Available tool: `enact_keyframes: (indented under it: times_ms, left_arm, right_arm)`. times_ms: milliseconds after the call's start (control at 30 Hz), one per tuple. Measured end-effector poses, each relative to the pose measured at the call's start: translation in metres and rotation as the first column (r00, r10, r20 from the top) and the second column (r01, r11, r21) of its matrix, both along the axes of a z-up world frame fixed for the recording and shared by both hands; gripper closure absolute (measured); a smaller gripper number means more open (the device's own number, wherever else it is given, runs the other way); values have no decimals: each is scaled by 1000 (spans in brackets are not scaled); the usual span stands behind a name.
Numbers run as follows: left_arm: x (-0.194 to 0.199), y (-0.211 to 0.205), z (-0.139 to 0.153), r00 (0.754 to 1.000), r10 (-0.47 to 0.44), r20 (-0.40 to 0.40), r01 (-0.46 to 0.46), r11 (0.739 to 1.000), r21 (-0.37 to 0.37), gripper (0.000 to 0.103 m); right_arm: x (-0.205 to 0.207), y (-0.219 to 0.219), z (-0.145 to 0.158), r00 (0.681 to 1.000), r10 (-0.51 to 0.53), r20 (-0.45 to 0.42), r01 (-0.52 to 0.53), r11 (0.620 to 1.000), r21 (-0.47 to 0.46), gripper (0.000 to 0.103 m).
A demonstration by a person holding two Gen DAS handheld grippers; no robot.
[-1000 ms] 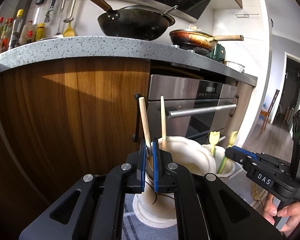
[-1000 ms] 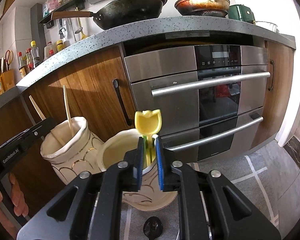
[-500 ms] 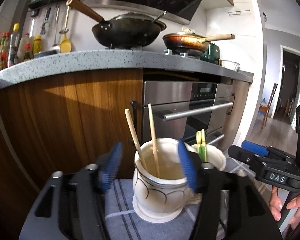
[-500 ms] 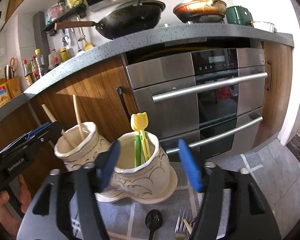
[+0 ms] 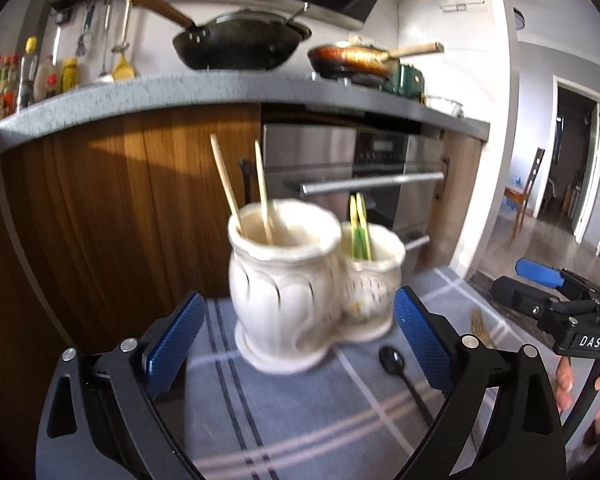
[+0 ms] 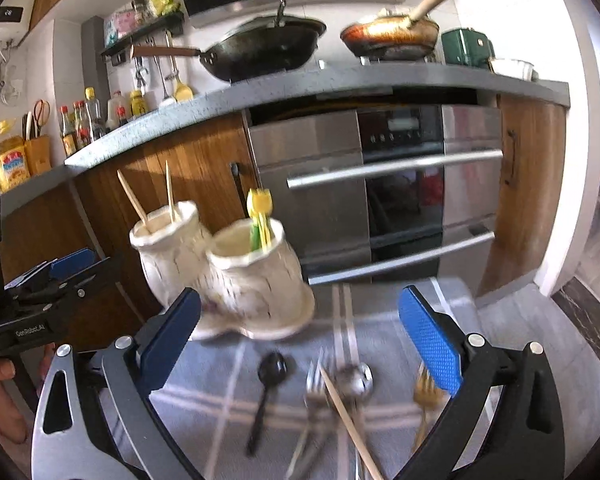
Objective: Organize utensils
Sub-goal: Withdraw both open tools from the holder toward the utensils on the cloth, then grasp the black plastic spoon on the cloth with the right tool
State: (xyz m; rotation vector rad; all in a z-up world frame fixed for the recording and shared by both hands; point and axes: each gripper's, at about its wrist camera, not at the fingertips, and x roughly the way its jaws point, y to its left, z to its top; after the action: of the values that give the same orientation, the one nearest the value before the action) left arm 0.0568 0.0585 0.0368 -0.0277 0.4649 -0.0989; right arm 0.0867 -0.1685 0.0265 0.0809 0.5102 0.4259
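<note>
We see the double pot (image 5: 300,280) standing on the striped grey cloth (image 5: 284,412), two cream cups joined on one base, close in front of the wooden cabinet. The left cup holds two wooden chopsticks (image 5: 260,192) leaning apart; the right cup (image 6: 256,272) holds the yellow and green plastic utensils (image 6: 259,220), one with a tulip-shaped top.

Our left gripper (image 5: 296,344) has just been opening and now stands spread wide, blue pads either side of the pot's base without touching it, nothing gripped. Our right gripper (image 6: 300,344) has likewise just been opening and is wide apart, holding nothing; the pot sits ahead of its left pad.

Loose on the cloth lie a black spoon (image 6: 266,388), a silver fork and spoon (image 6: 340,388) crossed by a wooden chopstick (image 6: 348,428), and a gold fork (image 6: 426,404) just beside the right pad. These are blurred.

Readable writing: "DAS" on the right gripper's side as seen from the left wrist, and "GenRobot.AI" on the left gripper's side as seen from the right wrist. The yellow bottle's (image 6: 12,164) label on the counter cannot be read.

The cloth's far edge meets the oven (image 6: 380,200) front. Open cloth lies to the right of the pot and between each pair of pads.
</note>
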Motion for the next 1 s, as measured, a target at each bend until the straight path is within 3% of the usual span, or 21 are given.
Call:
enact_keyframes:
  times_ms: [200, 433, 533, 700, 1000]
  left_arm:
    - [-16, 8, -36, 997, 52, -53, -51, 999, 11, 6]
    - [-20, 20, -62, 990, 69, -121, -72, 997, -22, 6]
    - [-20, 21, -65, 990, 61, -128, -66, 997, -32, 6]
    - [-20, 22, -65, 991, 52, -127, -58, 997, -47, 6]
    - [-20, 24, -68, 990, 40, -136, -48, 997, -58, 6]
  right_arm:
    - [-9, 11, -40, 997, -17, -82, 9, 995, -98, 5]
    - [-8, 40, -71, 982, 30, -189, -60, 986, -154, 6]
    - [-3, 54, -79, 973, 36, -227, -81, 978, -190, 19]
    - [8, 70, -90, 959, 29, -280, -94, 971, -220, 50]
    - [26, 83, -95, 944, 3, -331, -86, 967, -238, 71]
